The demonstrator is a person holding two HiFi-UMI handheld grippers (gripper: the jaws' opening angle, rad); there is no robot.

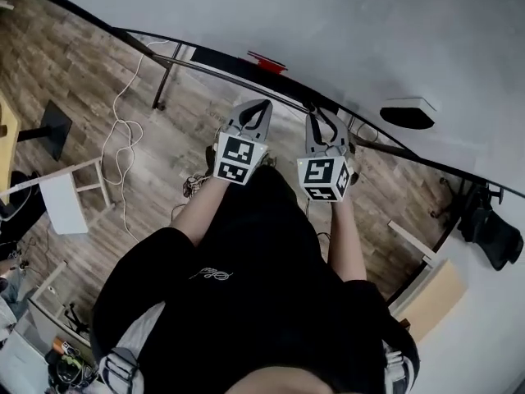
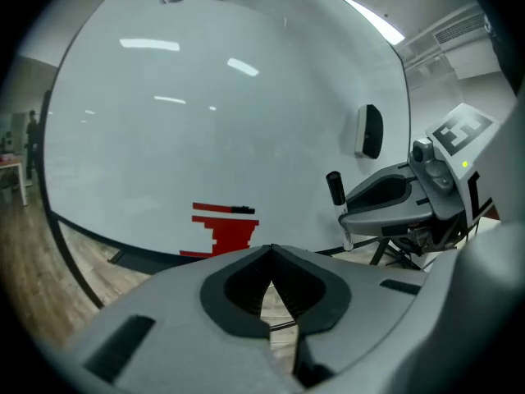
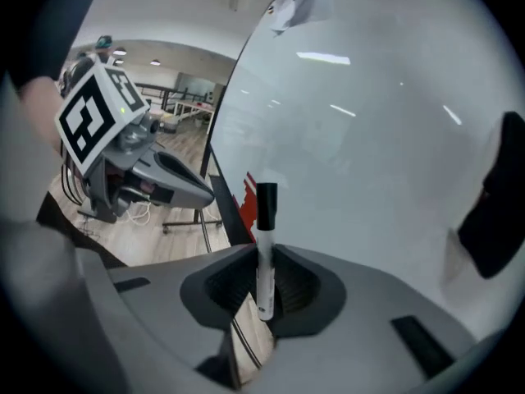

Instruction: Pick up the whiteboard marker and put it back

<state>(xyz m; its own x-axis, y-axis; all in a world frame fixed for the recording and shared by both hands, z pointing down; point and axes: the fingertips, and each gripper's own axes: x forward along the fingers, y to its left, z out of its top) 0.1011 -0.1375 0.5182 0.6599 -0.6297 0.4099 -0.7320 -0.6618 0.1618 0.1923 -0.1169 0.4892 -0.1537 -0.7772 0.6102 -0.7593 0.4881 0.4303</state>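
A whiteboard marker [image 3: 266, 220] with a white barrel and a black cap stands upright between the jaws of my right gripper [image 3: 264, 251], which is shut on its barrel. The left gripper view shows that marker [image 2: 335, 188] sticking up from the right gripper [image 2: 348, 213], close to the whiteboard [image 2: 205, 97]. My left gripper [image 2: 271, 249] has its jaw tips together with nothing between them. In the head view, the left gripper [image 1: 261, 110] and the right gripper [image 1: 321, 123] sit side by side in front of the whiteboard [image 1: 328, 23], both pointing at its lower edge.
A black eraser [image 1: 408, 115] clings to the board at the right. A red object [image 1: 267, 61] sits at the board's lower rail. The board's stand legs [image 1: 164, 80], a white cable [image 1: 123, 138] and a small white stool [image 1: 70, 195] are on the wooden floor.
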